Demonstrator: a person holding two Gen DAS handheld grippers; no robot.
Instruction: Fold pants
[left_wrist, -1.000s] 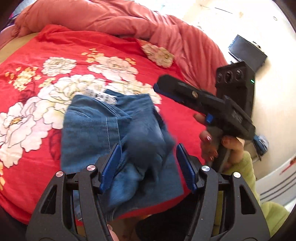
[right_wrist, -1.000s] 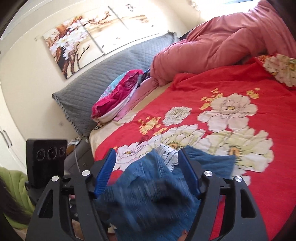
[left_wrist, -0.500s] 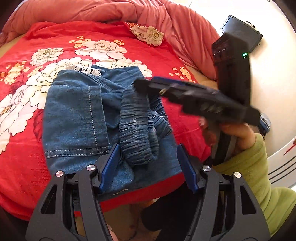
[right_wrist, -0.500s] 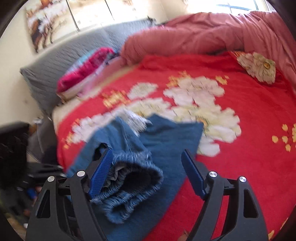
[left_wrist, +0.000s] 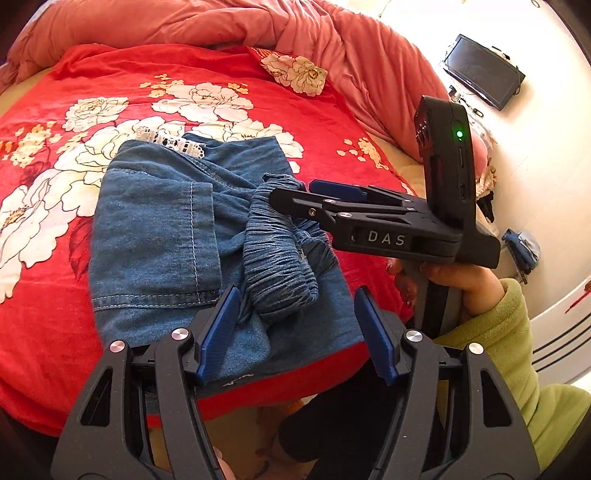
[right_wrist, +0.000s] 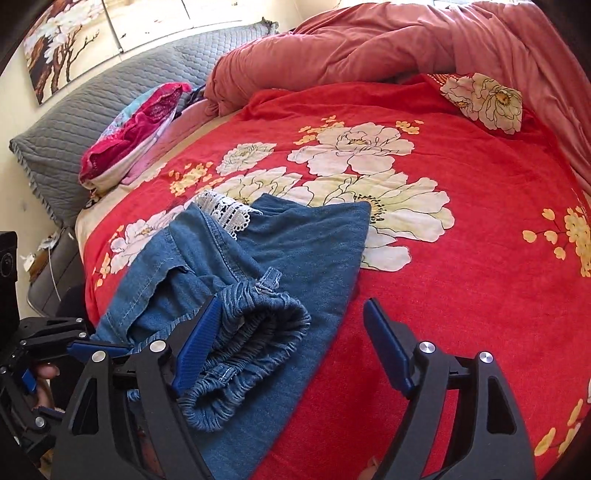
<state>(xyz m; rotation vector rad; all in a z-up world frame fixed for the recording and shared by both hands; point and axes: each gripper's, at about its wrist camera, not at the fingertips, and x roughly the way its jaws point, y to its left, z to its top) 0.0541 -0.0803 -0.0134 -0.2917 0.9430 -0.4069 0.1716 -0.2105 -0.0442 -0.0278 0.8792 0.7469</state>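
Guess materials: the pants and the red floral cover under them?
Pants: soft, matte blue denim, probably thin, with white topstitching, a shirred elastic waistband and white lace trim. Red floral cover: plush, towel-like nap, printed flowers; fibre unclear.

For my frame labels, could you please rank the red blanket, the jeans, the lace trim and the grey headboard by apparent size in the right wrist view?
1. Red blanket
2. Jeans, though nearness to the camera enlarges them
3. Grey headboard, far away and partly hidden, so this rank is unsure
4. Lace trim
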